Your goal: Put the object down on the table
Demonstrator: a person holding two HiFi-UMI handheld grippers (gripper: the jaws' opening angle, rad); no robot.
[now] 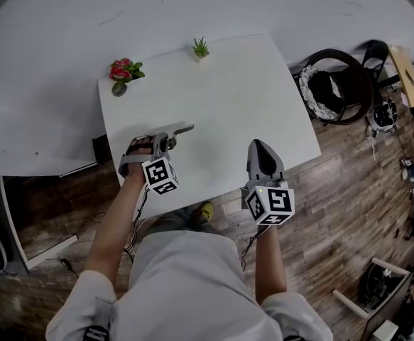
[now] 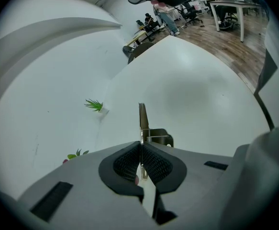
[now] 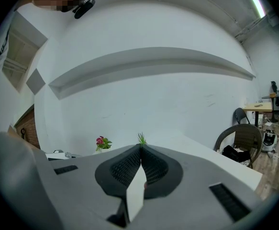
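**A small metal piece held over the white surface**

The left hand-held gripper [image 1: 170, 142] is squeezed tight on a thin metal piece [image 1: 182, 129]. The piece has a flat strip and a little spring on it, so it may be a clip. It sticks out past the jaws, over the front left part of the surface [image 1: 242, 98]. I cannot tell if it touches the surface yet.

The right hand-held gripper [image 1: 260, 148] has its jaws pressed together with nothing in them. It hangs near the front edge, well apart from the piece.

The piece looks hard and stiff. It is probably light. Metal is smooth, so it could slip or turn in the jaws. The flat strip is a good place to hold it, and that is where the jaws grip it now. It does not look easy to break.

Counting: one metal piece, two hand-held grippers, one pot of red flowers [image 1: 125, 71] and one green plant [image 1: 201, 47] at the far edge.
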